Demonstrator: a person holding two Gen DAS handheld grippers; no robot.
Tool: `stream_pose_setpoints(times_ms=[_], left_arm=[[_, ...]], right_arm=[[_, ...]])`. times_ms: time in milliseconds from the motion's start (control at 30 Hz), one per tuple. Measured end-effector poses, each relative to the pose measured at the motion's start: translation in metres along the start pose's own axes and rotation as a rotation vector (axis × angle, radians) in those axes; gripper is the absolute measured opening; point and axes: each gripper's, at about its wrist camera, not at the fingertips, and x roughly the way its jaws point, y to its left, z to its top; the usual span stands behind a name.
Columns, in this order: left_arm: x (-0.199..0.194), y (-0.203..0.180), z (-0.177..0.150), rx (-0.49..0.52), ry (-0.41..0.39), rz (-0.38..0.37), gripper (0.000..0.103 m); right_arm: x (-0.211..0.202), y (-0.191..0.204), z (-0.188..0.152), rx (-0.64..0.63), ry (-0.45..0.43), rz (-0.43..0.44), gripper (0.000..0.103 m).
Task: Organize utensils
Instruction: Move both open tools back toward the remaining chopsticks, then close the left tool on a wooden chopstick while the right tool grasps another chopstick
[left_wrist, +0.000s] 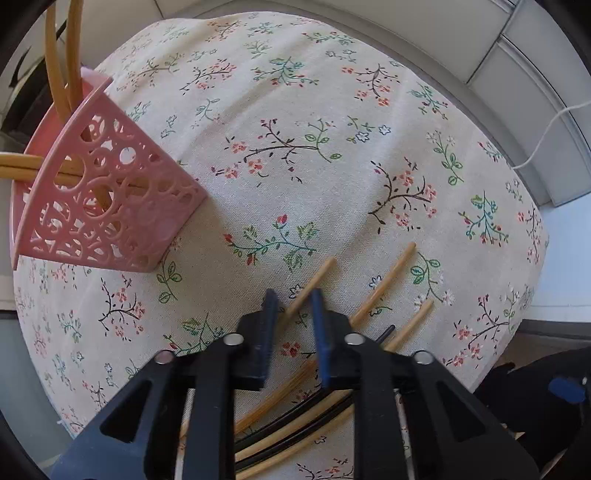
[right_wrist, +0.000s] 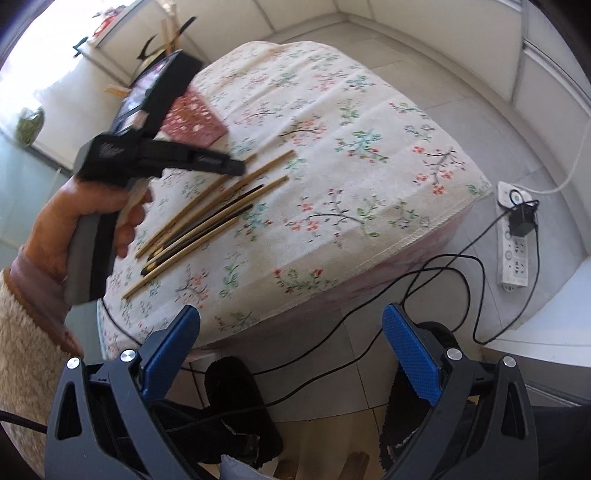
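Floral tablecloth (left_wrist: 332, 122) is covering a rounded table, with white floor tiles (right_wrist: 424, 70) lying beyond its hemmed edge on the far and right sides.

Left gripper (left_wrist: 293, 299) is hovering low over the near part of the cloth, jaws standing a little apart with one bamboo chopstick (left_wrist: 312, 286) passing through the gap; whether the pads are touching it cannot be told. Its tip is pointing up and right past the fingers. The other loose chopsticks (right_wrist: 210, 218), bamboo with a few dark ones, are lying fanned in a bundle just beside it, their butt ends reaching close to the near table edge.

Pink perforated holder (left_wrist: 110, 199) is sitting well apart to the left, near the left edge, tilted, with four bamboo chopsticks (left_wrist: 61, 59) already sticking out of it. Bare cloth is lying between the bundle and the holder, and more is running to the far and right edges.

Right gripper (right_wrist: 291, 347) is hanging off the table past the near edge, jaws wide apart and holding nothing, above black cables (right_wrist: 436, 273) on the floor. White power strip (right_wrist: 515, 236) is lying on the tiles to the right, below the table corner.
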Motion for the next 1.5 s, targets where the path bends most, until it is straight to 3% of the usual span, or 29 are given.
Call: stream_pose_setpoints(times_ms=[133, 233, 367, 500, 533, 600, 767, 967, 1167, 1200, 1233, 1367, 1500], left_arm=[[-0.002, 0.0, -0.006, 0.01, -0.032, -0.008, 0.013], [-0.007, -0.005, -0.012, 0.096, -0.113, 0.073, 0.01], [-0.045, -0.005, -0.028, 0.095, -0.229, 0.086, 0.009], [-0.096, -0.004, -0.055, 0.09, -0.344, 0.114, 0.008], [-0.107, -0.001, -0.059, 0.083, -0.372, 0.113, 0.007], [-0.122, 0.001, -0.067, 0.077, -0.408, 0.129, 0.007], [-0.142, 0.013, -0.083, 0.042, -0.465, 0.132, 0.007], [-0.151, 0.028, -0.091, 0.001, -0.481, 0.128, 0.006], [-0.152, 0.035, -0.092, -0.018, -0.489, 0.119, 0.006], [-0.151, 0.037, -0.092, -0.022, -0.488, 0.115, 0.006], [-0.15, 0.039, -0.092, -0.028, -0.484, 0.112, 0.006], [-0.142, 0.049, -0.091, -0.057, -0.455, 0.099, 0.006], [-0.121, 0.058, -0.084, -0.078, -0.372, 0.024, 0.007]], right_arm=[[0.002, -0.005, 0.014, 0.07, -0.015, -0.014, 0.096], [0.002, -0.007, 0.028, 0.123, -0.026, -0.012, 0.096], [0.012, -0.01, 0.058, 0.233, 0.007, 0.033, 0.094], [0.043, -0.005, 0.096, 0.353, 0.113, 0.147, 0.068], [0.053, -0.001, 0.107, 0.348, 0.132, 0.144, 0.066], [0.067, 0.006, 0.118, 0.327, 0.147, 0.099, 0.049], [0.097, 0.018, 0.134, 0.334, 0.176, 0.043, 0.044], [0.127, 0.037, 0.143, 0.311, 0.223, -0.038, 0.035], [0.138, 0.06, 0.148, 0.3, 0.186, -0.11, 0.033], [0.139, 0.061, 0.15, 0.31, 0.182, -0.111, 0.021], [0.14, 0.059, 0.151, 0.327, 0.173, -0.109, 0.017], [0.14, 0.051, 0.152, 0.379, 0.142, -0.049, 0.013], [0.13, 0.044, 0.148, 0.381, 0.091, -0.007, 0.011]])
